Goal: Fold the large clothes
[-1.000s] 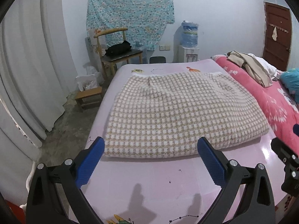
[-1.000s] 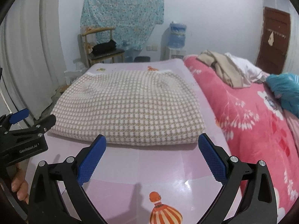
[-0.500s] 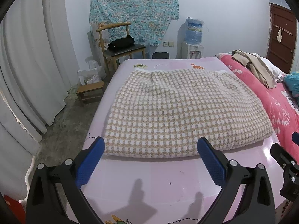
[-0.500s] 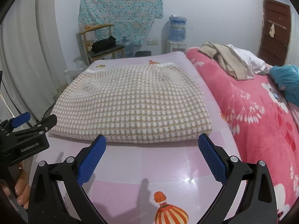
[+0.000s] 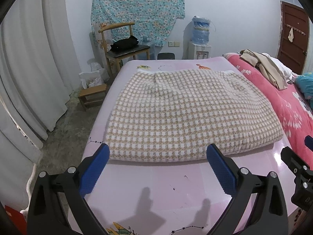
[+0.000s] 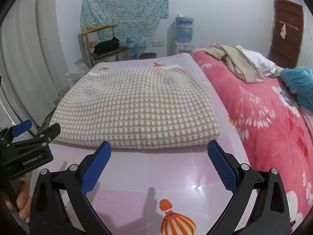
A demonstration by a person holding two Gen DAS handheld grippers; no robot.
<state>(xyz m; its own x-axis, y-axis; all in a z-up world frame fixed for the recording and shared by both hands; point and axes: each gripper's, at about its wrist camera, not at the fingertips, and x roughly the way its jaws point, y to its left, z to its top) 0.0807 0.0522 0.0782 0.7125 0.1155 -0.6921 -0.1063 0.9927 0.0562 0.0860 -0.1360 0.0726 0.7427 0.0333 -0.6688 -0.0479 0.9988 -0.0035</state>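
On the pink mat (image 5: 156,186) lies a folded beige-and-white checked garment (image 5: 185,113), both grippers' jaws spread and empty.

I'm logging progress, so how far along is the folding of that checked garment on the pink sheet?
Done: the checked garment lies on the pink sheet as a neat, thick rectangle with squared edges, so it looks already folded at least once. In hand: nothing; the left tongs and right tongs are both open, just short of its near edge. Left: perhaps another fold, and the loose beige clothes on the red blanket.
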